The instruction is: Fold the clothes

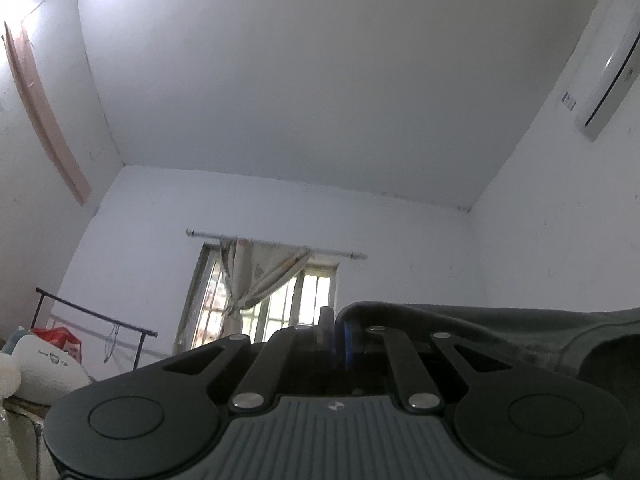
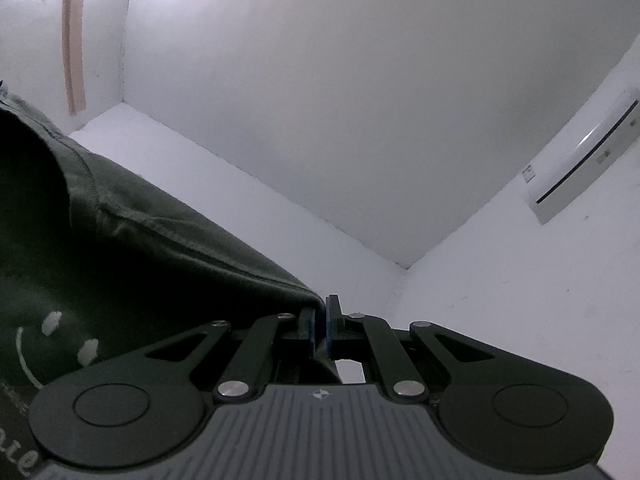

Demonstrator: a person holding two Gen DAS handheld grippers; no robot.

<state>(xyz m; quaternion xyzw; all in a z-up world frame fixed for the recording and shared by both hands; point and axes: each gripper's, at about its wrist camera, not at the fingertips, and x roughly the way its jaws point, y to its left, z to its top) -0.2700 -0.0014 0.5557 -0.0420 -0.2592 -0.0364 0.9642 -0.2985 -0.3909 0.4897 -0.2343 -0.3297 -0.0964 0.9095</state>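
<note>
Both grippers point up toward the ceiling. My left gripper (image 1: pixel 335 330) is shut on an edge of a dark green garment (image 1: pixel 500 332), which stretches away to the right in the left wrist view. My right gripper (image 2: pixel 320 326) is shut on another edge of the same dark green garment (image 2: pixel 120 248), which hangs off to the left and fills the lower left of the right wrist view. White print, a curved line and dashes (image 2: pixel 52 324), shows on the cloth. The cloth looks held up between the two grippers.
A window with a tied curtain (image 1: pixel 260 292) is in the far wall. A black clothes rack (image 1: pixel 92 320), a red bag (image 1: pixel 60 338) and white pillows (image 1: pixel 44 372) are at the left. An air conditioner (image 2: pixel 584 160) hangs on the right wall.
</note>
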